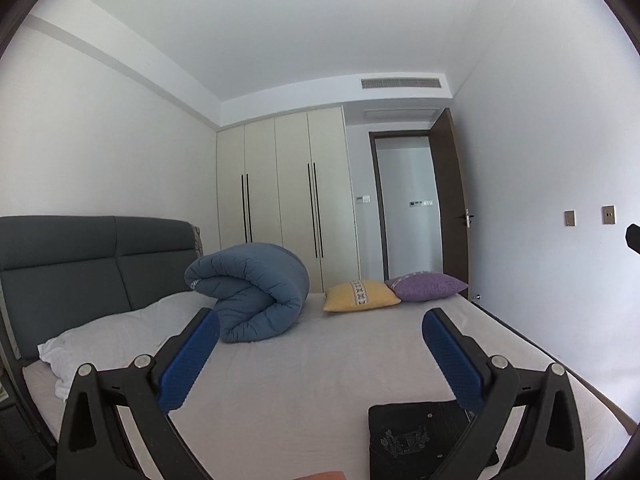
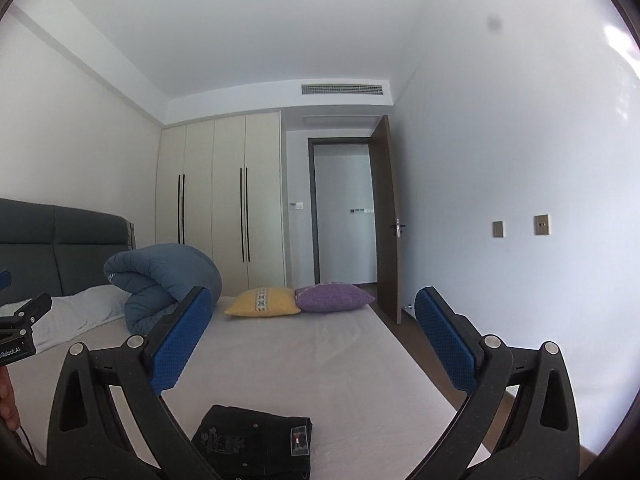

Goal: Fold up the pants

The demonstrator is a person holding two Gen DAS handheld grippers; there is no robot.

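While folded flat, black denim pants (image 2: pixel 256 440), smooth bed sheet (image 2: pixel 320 360).

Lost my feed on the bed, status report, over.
Left hand-held gripper open, empty. Right hand-held gripper open, empty. Black pants lying folded on the bed, untouched. Nothing in the way.

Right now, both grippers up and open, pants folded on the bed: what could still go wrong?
1. The black pants lie near the bed's near edge; a low sweep by the right gripper might drag the fold open.
2. The left gripper hangs open above the pants too; dropping it could snag the cloth.
3. The grippers are close together, so a sideways swing may knock them.
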